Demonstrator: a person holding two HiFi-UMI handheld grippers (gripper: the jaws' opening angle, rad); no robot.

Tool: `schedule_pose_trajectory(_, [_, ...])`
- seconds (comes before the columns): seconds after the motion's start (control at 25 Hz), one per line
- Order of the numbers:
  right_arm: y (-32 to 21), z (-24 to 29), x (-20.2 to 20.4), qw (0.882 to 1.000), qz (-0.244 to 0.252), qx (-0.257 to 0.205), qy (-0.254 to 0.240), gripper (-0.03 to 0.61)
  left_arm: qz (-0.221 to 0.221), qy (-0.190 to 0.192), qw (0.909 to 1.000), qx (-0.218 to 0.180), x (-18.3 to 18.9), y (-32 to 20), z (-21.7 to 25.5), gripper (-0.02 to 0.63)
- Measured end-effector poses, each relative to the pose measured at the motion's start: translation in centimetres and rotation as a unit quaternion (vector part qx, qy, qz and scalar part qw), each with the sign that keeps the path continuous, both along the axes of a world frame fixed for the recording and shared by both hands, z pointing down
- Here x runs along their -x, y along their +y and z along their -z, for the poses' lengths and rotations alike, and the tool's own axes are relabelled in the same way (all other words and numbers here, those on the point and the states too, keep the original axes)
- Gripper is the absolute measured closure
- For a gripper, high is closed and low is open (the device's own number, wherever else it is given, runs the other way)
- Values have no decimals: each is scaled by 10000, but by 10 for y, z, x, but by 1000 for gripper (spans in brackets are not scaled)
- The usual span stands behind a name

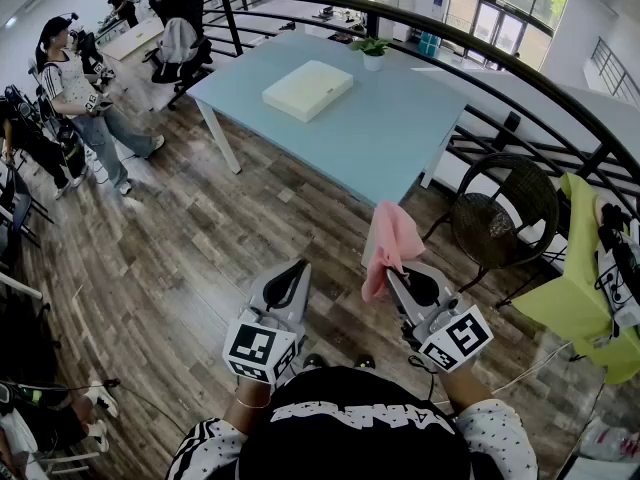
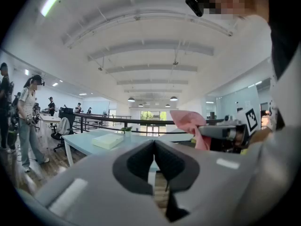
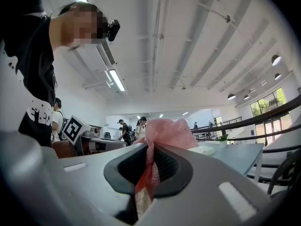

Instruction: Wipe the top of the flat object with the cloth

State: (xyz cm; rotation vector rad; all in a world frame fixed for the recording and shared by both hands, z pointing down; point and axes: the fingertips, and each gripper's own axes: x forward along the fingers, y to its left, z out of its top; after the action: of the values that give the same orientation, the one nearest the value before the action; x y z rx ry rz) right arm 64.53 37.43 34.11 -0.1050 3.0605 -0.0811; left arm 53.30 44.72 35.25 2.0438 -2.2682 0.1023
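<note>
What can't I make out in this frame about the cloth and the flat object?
Flat object: far and small in every view; whether its top is dirty cannot be told.
Pink cloth: in the right gripper view, its lower end is hidden between the right gripper's pads.
Potted plant: too small in every view to identify.

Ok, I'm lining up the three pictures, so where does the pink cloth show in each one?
Head view: pink cloth lower centre-right, held in the right claw.
Left gripper view: pink cloth right of centre, at mid-height.
Right gripper view: pink cloth at centre, pinched between the jaws.
Shared landmark: the cream flat object on the blue table.
</note>
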Motion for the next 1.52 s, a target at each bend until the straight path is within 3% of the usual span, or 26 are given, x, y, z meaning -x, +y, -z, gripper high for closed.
schedule_pose_trajectory(1.2, [-75, -26, -53, 9981, 295, 448, -319, 554, 484, -176, 9984, 218, -47, -58, -19, 614])
schedule_pose_trajectory(1.52, [-81, -36, -33, 9975, 373, 546, -256, 554, 630, -119, 9976, 247, -26, -60, -27, 614])
